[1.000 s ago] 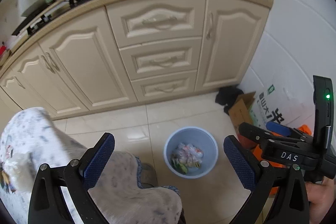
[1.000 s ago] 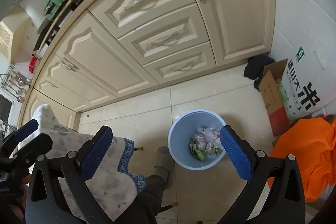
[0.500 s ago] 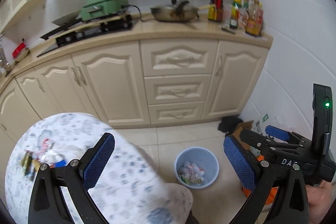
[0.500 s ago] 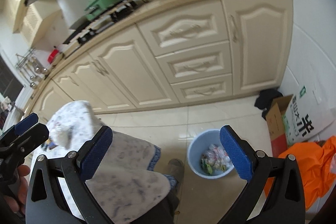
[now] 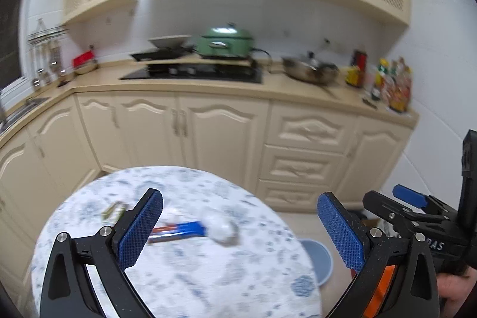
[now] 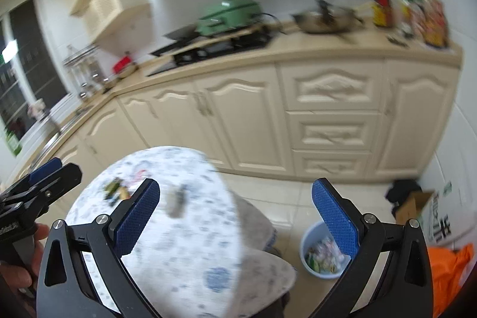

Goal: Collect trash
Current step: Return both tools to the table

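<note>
A round table with a blue-patterned white cloth [image 5: 208, 273] fills the lower part of both views [image 6: 179, 243]. On it lie a blue and red wrapper [image 5: 179, 230], a crumpled clear plastic wad [image 5: 222, 228] and a greenish wrapper [image 5: 113, 210]; the right wrist view shows blurred scraps [image 6: 114, 189] and a grey piece [image 6: 176, 201]. A blue bin [image 6: 320, 255] holding trash stands on the floor right of the table; its rim shows in the left wrist view [image 5: 320, 261]. My left gripper [image 5: 238, 228] and right gripper [image 6: 235, 216] are open and empty above the table.
Cream kitchen cabinets [image 5: 223, 133] run behind the table, with a stove [image 5: 193, 70], green cooker [image 5: 226, 42], pan [image 5: 310, 70] and bottles [image 5: 390, 85] on the counter. A cardboard box [image 6: 414, 204] and an orange bag [image 6: 450, 273] sit on the floor at right.
Both cameras have tilted up from the bin on the floor to the table top and counter. The trash on the table has come into view between the fingers. Both grippers stay open.
</note>
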Demonstrator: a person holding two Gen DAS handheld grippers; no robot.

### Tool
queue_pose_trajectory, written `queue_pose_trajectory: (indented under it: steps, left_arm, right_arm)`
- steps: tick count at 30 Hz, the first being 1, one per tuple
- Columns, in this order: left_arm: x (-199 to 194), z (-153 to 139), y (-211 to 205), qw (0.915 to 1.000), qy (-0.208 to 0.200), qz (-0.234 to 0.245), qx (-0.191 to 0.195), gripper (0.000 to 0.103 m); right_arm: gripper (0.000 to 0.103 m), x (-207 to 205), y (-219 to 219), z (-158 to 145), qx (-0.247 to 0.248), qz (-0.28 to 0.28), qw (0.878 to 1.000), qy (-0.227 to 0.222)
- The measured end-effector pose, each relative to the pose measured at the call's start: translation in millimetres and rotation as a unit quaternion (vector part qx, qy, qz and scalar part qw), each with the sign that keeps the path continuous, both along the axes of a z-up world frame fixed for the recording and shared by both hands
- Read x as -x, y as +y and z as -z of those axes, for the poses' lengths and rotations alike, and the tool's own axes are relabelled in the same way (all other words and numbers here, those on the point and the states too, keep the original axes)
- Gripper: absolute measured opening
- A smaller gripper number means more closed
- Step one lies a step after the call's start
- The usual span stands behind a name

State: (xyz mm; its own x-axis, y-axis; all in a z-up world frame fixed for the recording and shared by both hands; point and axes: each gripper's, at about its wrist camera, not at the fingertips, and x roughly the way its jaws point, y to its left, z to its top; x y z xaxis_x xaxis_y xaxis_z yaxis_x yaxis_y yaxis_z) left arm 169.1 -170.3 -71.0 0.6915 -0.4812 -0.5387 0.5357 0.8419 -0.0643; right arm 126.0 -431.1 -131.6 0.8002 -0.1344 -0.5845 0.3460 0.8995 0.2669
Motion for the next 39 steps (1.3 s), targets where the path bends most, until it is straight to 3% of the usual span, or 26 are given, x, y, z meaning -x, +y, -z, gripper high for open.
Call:
queue_pose_trajectory:
  steps: [10,21,30,39]
  left_arm:
    - [31.9,-1.0,95.0,0.9941,-0.014,-0.101,0.038,0.102]
    - [45.3,10.5,143.7,0.9861,-0.006,-0.164,0.03,0.102]
    - [-8.0,23.8,162.4,0.9861,0.018,-0.164,0.02,0.102]
    - [-92.1,73.9,130.4,0.9884,0.065,-0.129,-0.046,0.102]
  right_arm:
    - [0.103,-39.3,101.9,-32.8,0.067,-0.104,0.992,-0.027]
    - [0.103,-69.5,164.7,-21.8,0.083,-0.175,0.981,-0.024]
    - [0.103,-91.5,168.0,4.5,0.08,-0.181,0.98,0.012]
    - [0.103,-131.2,133.4,56.0,0.063,-0.144,0.984,0.08]
